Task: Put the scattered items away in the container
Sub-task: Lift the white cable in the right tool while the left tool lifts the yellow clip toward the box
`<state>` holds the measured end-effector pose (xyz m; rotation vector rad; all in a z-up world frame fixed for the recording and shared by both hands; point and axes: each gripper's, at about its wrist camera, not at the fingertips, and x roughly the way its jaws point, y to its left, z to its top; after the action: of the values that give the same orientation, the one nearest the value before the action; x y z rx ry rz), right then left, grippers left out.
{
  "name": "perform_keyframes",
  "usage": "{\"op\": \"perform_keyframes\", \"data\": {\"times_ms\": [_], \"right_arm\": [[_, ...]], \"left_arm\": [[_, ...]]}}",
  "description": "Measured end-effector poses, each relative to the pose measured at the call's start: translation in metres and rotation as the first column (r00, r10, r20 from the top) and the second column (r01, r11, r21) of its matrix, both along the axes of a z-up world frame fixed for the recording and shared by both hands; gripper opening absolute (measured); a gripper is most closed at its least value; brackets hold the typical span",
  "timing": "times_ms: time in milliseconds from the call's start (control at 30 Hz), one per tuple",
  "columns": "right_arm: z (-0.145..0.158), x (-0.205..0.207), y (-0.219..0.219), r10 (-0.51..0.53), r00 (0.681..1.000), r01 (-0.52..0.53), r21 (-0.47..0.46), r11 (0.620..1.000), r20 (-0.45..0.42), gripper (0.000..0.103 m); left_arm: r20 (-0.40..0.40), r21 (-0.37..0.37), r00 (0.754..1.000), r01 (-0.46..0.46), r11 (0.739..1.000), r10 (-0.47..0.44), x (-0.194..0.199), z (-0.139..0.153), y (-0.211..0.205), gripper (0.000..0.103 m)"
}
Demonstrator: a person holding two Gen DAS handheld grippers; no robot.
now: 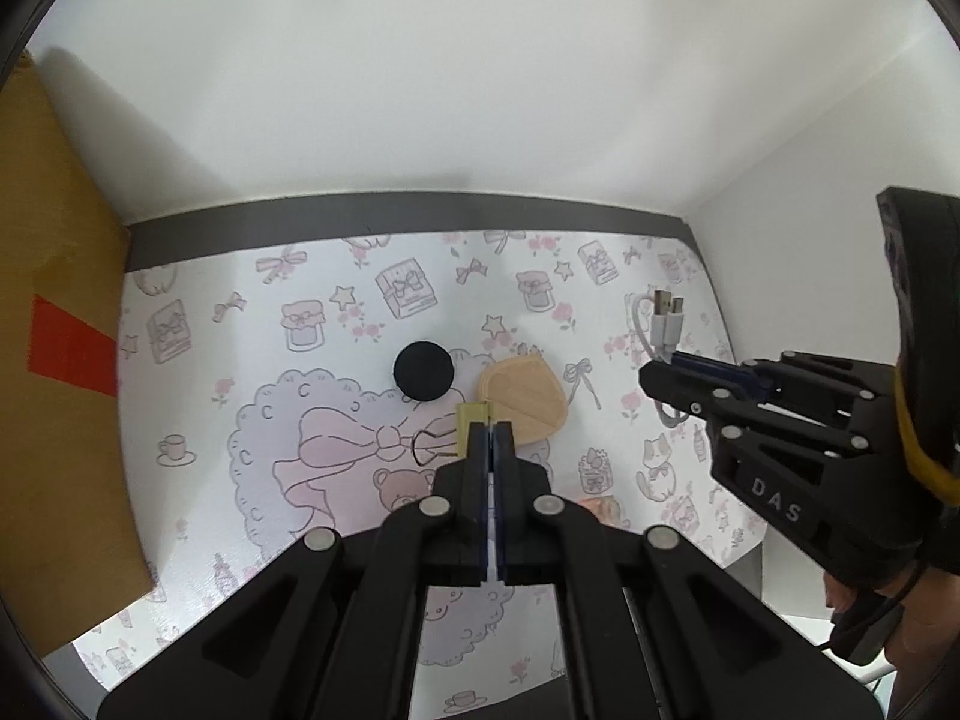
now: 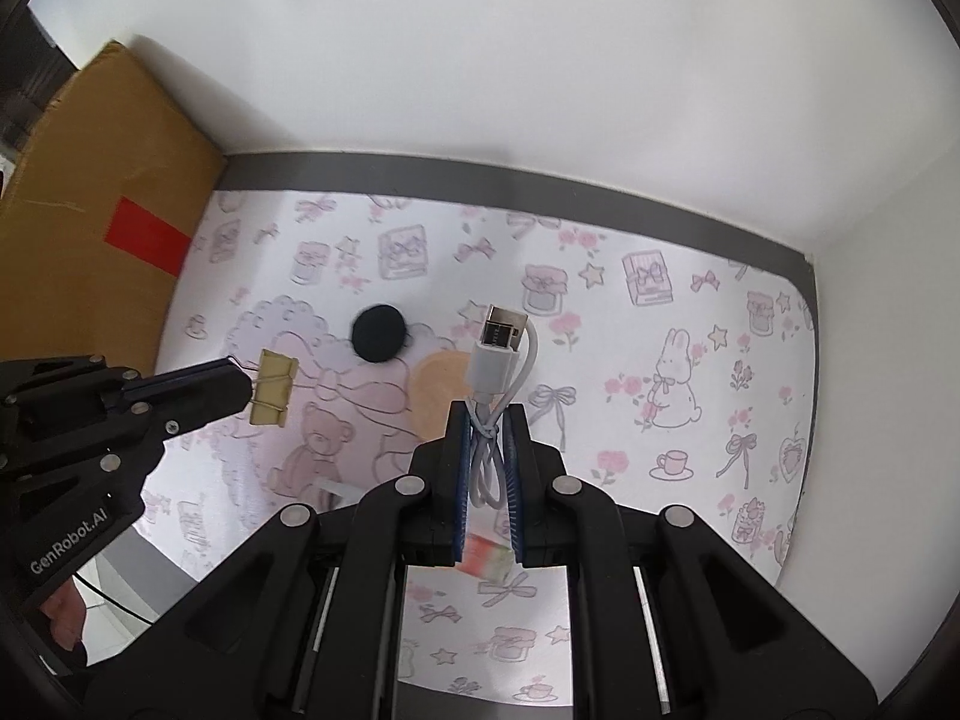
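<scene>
**Both grippers loaded above the patterned counter**

Left wrist view: the left gripper had its fingers closed on a yellow binder clip, held above the counter with its pink-and-white printed cover. Beyond the tips lay a black round pad and, just beside it, a beige powder puff. A brown cardboard box with a red patch stood at the left edge. To the right, the right gripper carried a white USB cable.

Right wrist view: the right gripper's fingers pinched the bundled cable — its plugs pointed forward, clear of the counter. The left gripper held the clip aloft at left, near the box. Below the fingers lay a blurred pink-and-green item.
</scene>
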<state>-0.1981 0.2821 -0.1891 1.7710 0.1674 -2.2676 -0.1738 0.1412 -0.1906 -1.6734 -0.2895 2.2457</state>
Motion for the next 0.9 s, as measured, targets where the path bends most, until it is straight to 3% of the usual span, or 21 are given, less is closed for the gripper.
{"op": "perform_keyframes", "data": {"times_ms": [633,900], "right_arm": [[0.071,0.051,-0.04,0.011,0.992,-0.014,-0.022,1.0,-0.129,0.011],[0.101,0.068,-0.073,0.069,0.981,-0.075,-0.027,0.997,-0.179,0.011]], "left_arm": [[-0.159,-0.014,0.986,-0.046,0.999,0.043,0.052,0.067,-0.046,0.001],[-0.208,-0.014,0.975,-0.082,0.997,0.077,0.076,0.088,-0.066,0.001]]}}
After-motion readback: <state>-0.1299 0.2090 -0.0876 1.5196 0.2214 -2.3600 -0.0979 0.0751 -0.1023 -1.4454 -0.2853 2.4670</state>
